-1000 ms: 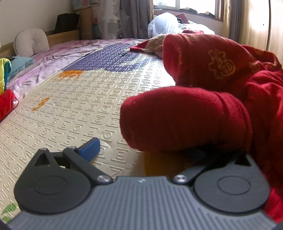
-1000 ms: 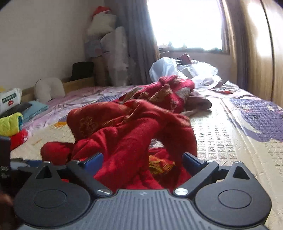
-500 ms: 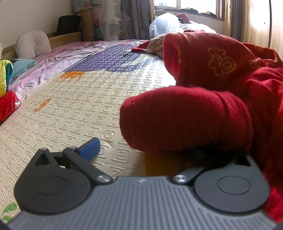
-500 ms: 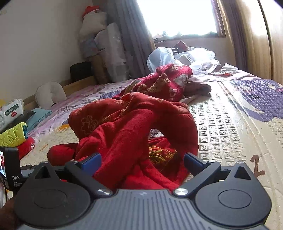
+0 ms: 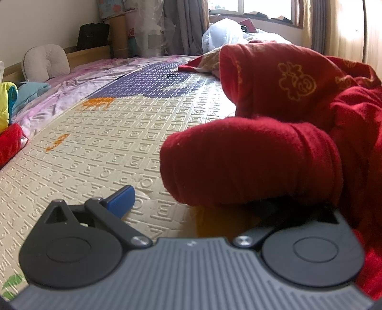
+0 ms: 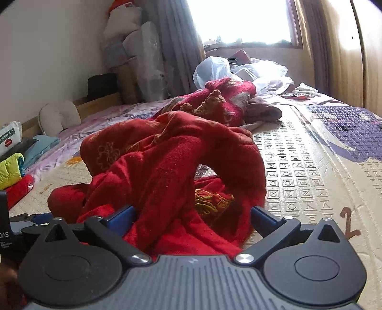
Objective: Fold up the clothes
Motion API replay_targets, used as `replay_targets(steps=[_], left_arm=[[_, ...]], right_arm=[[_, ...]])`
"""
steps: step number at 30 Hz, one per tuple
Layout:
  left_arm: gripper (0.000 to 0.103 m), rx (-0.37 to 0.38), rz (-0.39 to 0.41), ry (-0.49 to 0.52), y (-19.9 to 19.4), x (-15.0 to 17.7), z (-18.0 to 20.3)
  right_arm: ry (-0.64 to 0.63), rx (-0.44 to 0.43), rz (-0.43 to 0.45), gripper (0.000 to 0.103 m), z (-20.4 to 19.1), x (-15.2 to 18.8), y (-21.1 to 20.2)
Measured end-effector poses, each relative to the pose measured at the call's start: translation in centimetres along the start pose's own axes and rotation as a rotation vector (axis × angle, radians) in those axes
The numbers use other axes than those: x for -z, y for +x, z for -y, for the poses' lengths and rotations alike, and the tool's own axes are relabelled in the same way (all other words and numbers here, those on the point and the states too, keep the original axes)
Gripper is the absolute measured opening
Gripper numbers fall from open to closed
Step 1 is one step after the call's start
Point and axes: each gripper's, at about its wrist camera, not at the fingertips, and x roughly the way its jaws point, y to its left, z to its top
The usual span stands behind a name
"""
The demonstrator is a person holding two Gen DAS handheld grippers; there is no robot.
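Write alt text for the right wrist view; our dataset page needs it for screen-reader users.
A crumpled red garment lies heaped on a cream embossed mat, bunched between the open blue-tipped fingers of the right gripper. Behind it lie another red garment, plastic bags and a bright window.

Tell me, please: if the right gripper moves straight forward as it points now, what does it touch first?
Most likely the red garment. The crumpled cloth already lies between the open fingers of the right gripper, directly ahead, so it would meet it almost at once.

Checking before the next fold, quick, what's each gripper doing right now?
Left gripper: open, red sleeve cuff lying over its right finger, not clamped.
Right gripper: open, red garment bunched between its fingers, not pinched.
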Motion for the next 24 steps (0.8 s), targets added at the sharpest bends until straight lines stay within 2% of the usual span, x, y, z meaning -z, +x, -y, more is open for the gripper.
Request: replay_targets(steps=[6,9,24], left_arm=[[0.103,0.005,0.007,-0.003,-0.1,0.1,-0.1],[0.103,0.014,0.010,-0.008,-0.1,0.2,-0.3],[0.103,0.020,-0.009,-0.012,-0.3,-0.2,-0.6]], right_arm=[[0.073,-0.030,0.045,0.102,0.2,0.1,-1.4],[0.105,-0.050,0.034,0.102,0.5,0.4,-2.3],[-0.154,-0.088,-0.060,0.102,-3.4,-2.4,-5.4]])
